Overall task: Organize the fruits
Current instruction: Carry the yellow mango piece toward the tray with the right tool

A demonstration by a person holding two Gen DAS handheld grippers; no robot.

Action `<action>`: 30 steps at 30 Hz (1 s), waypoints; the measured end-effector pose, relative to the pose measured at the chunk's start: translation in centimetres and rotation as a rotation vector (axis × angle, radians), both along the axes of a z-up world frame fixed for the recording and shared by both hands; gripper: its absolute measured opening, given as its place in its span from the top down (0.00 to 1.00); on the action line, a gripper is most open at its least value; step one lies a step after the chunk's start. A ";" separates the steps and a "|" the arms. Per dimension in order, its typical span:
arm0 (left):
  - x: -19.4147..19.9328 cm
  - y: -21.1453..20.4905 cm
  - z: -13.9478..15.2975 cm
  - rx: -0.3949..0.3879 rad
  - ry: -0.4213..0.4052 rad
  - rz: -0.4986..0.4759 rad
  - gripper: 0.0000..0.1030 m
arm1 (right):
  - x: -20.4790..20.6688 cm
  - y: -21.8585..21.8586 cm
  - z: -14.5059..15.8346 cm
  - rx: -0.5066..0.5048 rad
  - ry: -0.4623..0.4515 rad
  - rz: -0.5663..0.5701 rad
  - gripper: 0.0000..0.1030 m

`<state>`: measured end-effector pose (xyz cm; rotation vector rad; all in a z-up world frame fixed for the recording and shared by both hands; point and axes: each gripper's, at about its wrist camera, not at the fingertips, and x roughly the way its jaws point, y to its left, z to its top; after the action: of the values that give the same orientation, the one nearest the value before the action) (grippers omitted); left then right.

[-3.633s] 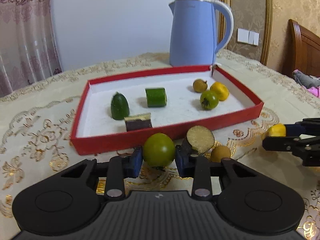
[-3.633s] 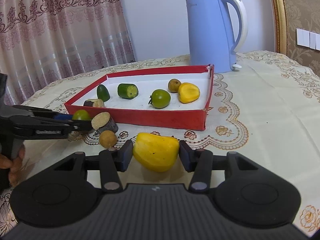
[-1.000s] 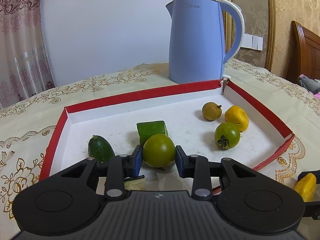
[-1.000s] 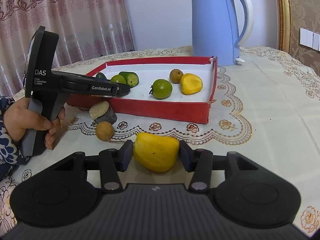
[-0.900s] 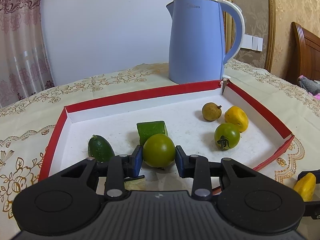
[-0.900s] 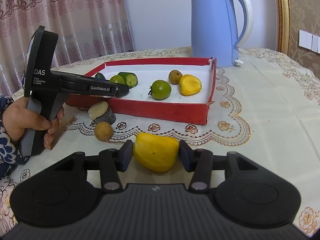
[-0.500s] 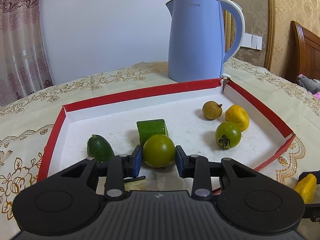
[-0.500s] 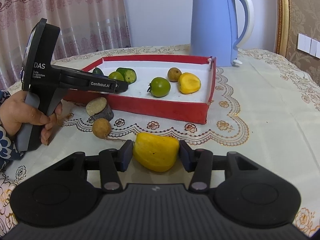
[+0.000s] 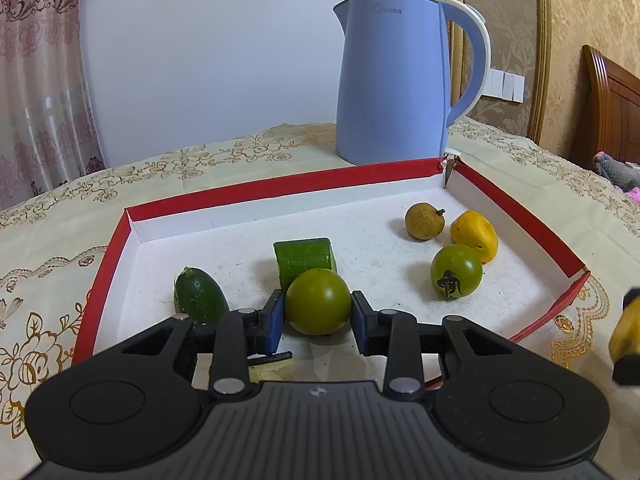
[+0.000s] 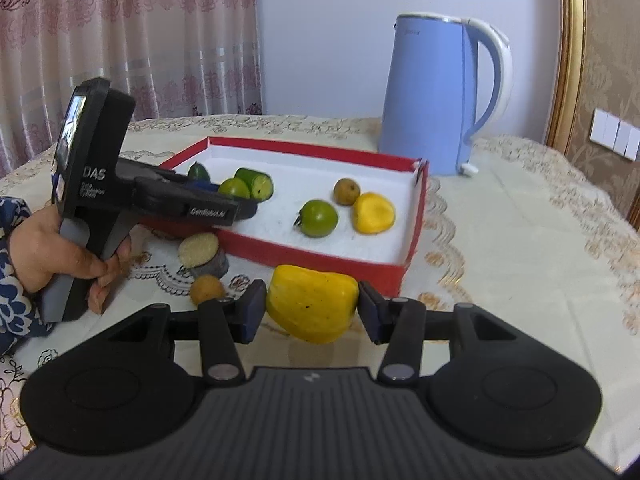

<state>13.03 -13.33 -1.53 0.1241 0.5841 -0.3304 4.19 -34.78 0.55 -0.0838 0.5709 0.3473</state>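
Observation:
My left gripper (image 9: 318,316) is shut on a green tomato (image 9: 318,301) and holds it inside the red tray (image 9: 280,190), near the cucumber chunk (image 9: 304,258) and the dark green cucumber end (image 9: 198,294). Another green tomato (image 9: 456,272), a yellow fruit (image 9: 474,236) and a brown longan (image 9: 425,222) lie at the tray's right. My right gripper (image 10: 312,310) is shut on a yellow fruit piece (image 10: 312,304), raised just in front of the tray's near wall (image 10: 340,264). The left gripper also shows in the right wrist view (image 10: 224,196).
A blue kettle (image 9: 394,80) stands behind the tray. On the tablecloth left of the tray front lie an eggplant piece (image 10: 202,254) and a brown longan (image 10: 207,289). A dark eggplant slice (image 9: 270,366) lies in the tray under my left gripper.
My left gripper has eased slightly forward and lower in the tray with the green tomato. My right gripper has risen and moved toward the tray with the yellow fruit piece.

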 end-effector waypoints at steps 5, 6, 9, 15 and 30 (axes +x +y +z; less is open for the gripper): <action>0.0 0.1 0.0 -0.003 0.002 0.000 0.67 | 1.1 0.4 1.5 -0.036 -0.029 0.011 0.54; 0.0 0.1 0.0 -0.004 0.002 0.000 0.67 | 1.5 0.5 1.8 -0.045 -0.035 0.015 0.54; 0.1 0.1 0.1 -0.008 0.005 -0.001 0.67 | 2.7 0.6 2.5 -0.063 -0.047 0.016 0.54; 0.2 0.3 0.0 -0.016 0.011 -0.003 0.67 | 5.1 0.8 2.4 -0.098 -0.026 0.013 0.54; 0.3 0.4 0.0 -0.026 0.016 -0.004 0.67 | 8.8 1.7 0.1 -0.149 0.050 0.022 0.54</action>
<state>13.31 -12.93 -1.51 0.0974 0.5955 -0.3435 12.99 -33.12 0.61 -0.2253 0.6452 0.3289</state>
